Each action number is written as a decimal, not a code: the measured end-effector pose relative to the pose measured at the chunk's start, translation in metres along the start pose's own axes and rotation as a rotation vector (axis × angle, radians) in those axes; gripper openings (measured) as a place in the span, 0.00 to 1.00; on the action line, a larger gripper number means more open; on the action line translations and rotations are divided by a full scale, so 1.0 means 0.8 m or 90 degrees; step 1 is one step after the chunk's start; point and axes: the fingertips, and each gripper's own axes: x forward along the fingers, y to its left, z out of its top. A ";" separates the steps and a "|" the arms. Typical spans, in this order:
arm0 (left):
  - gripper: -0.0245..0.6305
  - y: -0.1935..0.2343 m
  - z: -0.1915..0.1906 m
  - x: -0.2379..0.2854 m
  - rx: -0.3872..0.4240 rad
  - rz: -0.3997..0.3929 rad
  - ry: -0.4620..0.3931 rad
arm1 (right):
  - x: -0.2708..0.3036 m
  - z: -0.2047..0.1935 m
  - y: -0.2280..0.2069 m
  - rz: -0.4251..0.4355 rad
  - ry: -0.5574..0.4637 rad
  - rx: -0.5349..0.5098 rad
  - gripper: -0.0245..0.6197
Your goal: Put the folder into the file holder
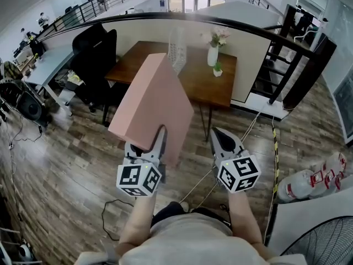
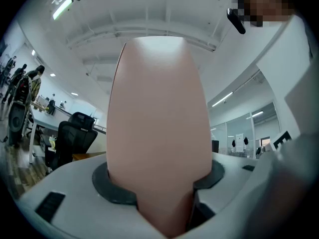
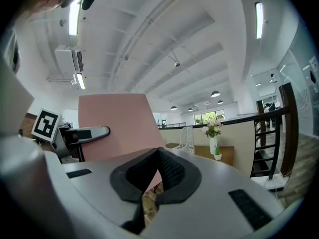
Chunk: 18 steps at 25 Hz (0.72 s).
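Left hand-held gripper (image 1: 156, 137) clamps a flat pink folder (image 1: 151, 106), right hand-held gripper (image 1: 219, 136) closed and empty; best steered edge-first toward the white mesh file holder (image 1: 177, 49) at the brown wooden desk's (image 1: 199, 83) far edge.

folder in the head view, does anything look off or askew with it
Nothing damaged or spilled. The pink folder slants in mid-air, clamped at its near edge by the left gripper alone, short of the table with the white file holder. The right gripper is shut, empty.
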 end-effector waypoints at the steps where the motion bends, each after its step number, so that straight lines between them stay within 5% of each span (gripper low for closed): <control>1: 0.49 0.001 0.000 0.004 0.005 -0.004 0.001 | 0.003 -0.002 0.000 -0.001 0.003 -0.001 0.05; 18: 0.49 0.015 -0.015 0.082 0.024 -0.055 0.005 | 0.072 -0.028 -0.011 0.008 0.019 0.027 0.05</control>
